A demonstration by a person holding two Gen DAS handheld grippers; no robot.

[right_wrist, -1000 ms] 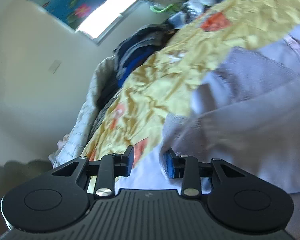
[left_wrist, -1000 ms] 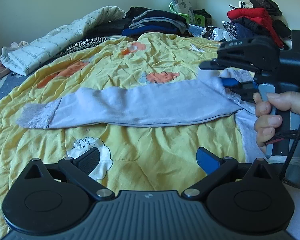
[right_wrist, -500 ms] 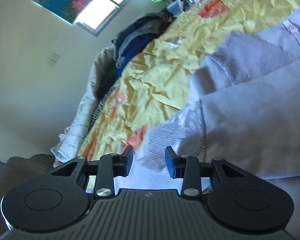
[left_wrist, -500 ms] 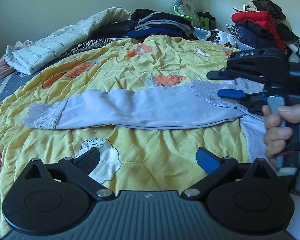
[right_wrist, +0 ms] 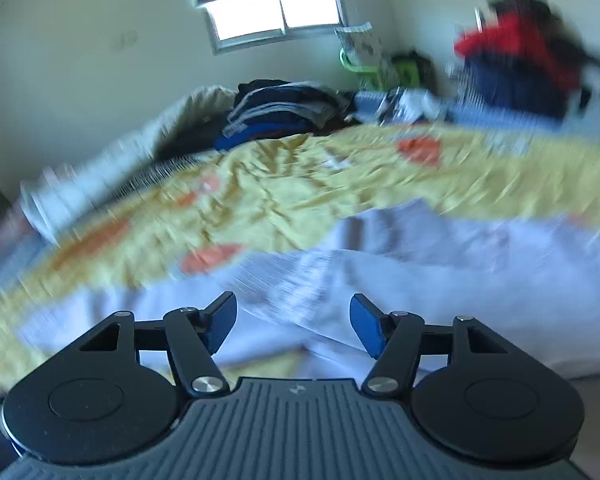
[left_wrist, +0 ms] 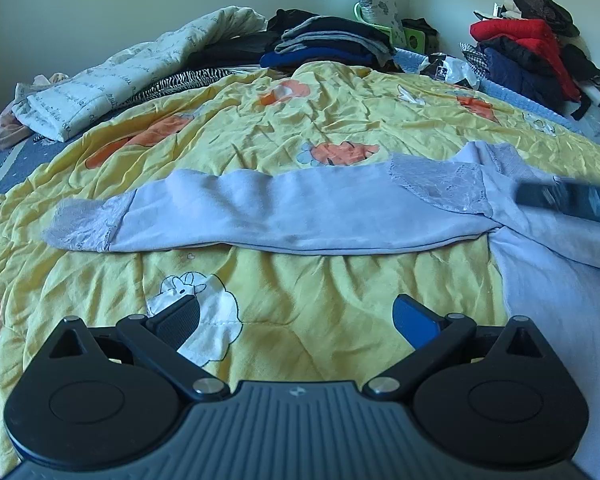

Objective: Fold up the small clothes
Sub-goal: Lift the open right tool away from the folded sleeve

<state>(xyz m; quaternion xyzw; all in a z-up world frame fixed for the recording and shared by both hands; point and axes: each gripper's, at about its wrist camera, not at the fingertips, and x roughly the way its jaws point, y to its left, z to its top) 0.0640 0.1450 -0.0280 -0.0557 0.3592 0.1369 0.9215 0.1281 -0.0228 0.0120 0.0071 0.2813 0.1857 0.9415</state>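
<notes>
A pale lavender long-sleeved garment [left_wrist: 300, 212] lies spread on the yellow quilt [left_wrist: 300, 128]. One sleeve stretches left and ends in a lace cuff [left_wrist: 84, 224]. The other lace cuff [left_wrist: 440, 184] lies folded inward on the cloth. My left gripper [left_wrist: 296, 316] hovers open over the quilt, short of the sleeve, with nothing between its fingers. My right gripper [right_wrist: 293, 320] is over the garment [right_wrist: 420, 280] in a blurred view; its jaws are opening and nothing is between them. In the left wrist view it shows only as a dark blurred streak [left_wrist: 568, 200] at the right edge.
A stack of folded dark clothes [left_wrist: 328, 40] sits at the far side of the bed. A heap of red and dark clothes [left_wrist: 528, 52] is at the back right. A white quilted blanket [left_wrist: 140, 76] lies rolled at the back left.
My right gripper let go of the lace cuff, spread its jaws, rolled upright and drew away to the right. The cuff now rests on the garment. My left gripper stayed put.
</notes>
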